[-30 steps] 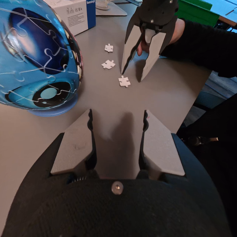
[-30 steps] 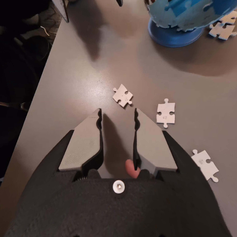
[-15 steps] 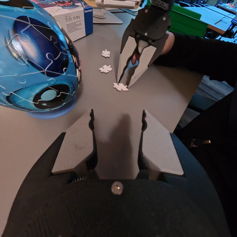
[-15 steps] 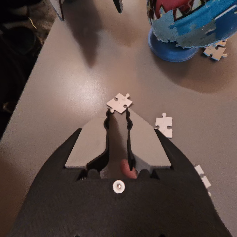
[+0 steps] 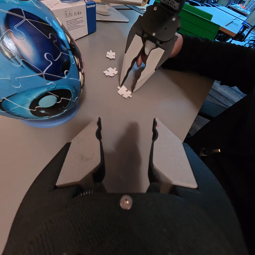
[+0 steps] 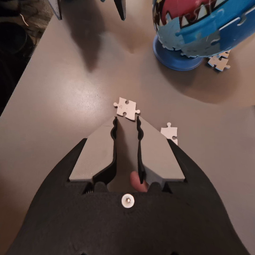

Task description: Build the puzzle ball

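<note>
The blue puzzle ball [image 5: 31, 66] stands on its blue ring base at the left of the grey table; it also shows in the right wrist view [image 6: 200, 30], with a jagged unfinished lower edge. A white puzzle piece [image 6: 126, 109] lies face down just ahead of my right gripper's tips [image 6: 126, 117]; the jaws are open a little, tips at the table on either side of its near edge. The same piece [image 5: 124, 91] and right gripper [image 5: 126, 88] show in the left wrist view. My left gripper [image 5: 126, 119] is open and empty, hovering over bare table.
Two more white pieces [image 5: 110, 54] [image 5: 110, 71] lie beyond the near one. Another piece [image 6: 170, 132] sits beside the right finger. Loose pieces [image 6: 219, 62] lie behind the ball's base. A puzzle box [image 5: 77, 18] stands at the back. The table edge [image 5: 197, 113] runs on the right. Left tips to right tips: about 12 cm.
My right gripper came down to the piece, narrowed its jaws and nudged it; the piece has turned and sits just past the tips. The left gripper has barely moved.
</note>
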A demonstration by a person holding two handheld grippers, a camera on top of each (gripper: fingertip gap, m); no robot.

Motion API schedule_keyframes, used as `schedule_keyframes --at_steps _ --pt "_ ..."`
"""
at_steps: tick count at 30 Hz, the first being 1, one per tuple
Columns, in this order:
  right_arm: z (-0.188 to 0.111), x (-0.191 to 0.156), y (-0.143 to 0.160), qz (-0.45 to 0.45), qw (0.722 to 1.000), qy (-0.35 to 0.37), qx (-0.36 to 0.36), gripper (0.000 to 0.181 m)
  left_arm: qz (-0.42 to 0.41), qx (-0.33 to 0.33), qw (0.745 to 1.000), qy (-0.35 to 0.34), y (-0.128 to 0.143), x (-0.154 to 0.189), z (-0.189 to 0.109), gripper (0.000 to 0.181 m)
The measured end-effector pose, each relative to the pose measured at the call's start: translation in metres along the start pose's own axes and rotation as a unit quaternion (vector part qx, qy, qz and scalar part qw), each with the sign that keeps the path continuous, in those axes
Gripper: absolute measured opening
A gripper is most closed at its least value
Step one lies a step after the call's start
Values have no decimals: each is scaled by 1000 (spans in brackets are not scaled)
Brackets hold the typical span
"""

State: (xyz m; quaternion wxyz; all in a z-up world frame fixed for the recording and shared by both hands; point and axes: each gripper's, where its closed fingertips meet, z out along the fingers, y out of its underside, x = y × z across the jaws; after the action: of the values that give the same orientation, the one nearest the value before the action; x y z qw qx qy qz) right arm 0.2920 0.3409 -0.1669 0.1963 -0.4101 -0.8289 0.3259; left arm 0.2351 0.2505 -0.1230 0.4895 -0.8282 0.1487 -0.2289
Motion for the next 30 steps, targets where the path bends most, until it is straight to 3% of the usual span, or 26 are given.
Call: schedule_keyframes --at_steps 13,30 --pt "4 -5 -3 20 1000 -6 -6 37 -19 17 1000 13 -4 2 -2 70" --pt "7 -3 -5 22 1000 -2 13 36 -33 16 999 19 -4 1 -1 67"
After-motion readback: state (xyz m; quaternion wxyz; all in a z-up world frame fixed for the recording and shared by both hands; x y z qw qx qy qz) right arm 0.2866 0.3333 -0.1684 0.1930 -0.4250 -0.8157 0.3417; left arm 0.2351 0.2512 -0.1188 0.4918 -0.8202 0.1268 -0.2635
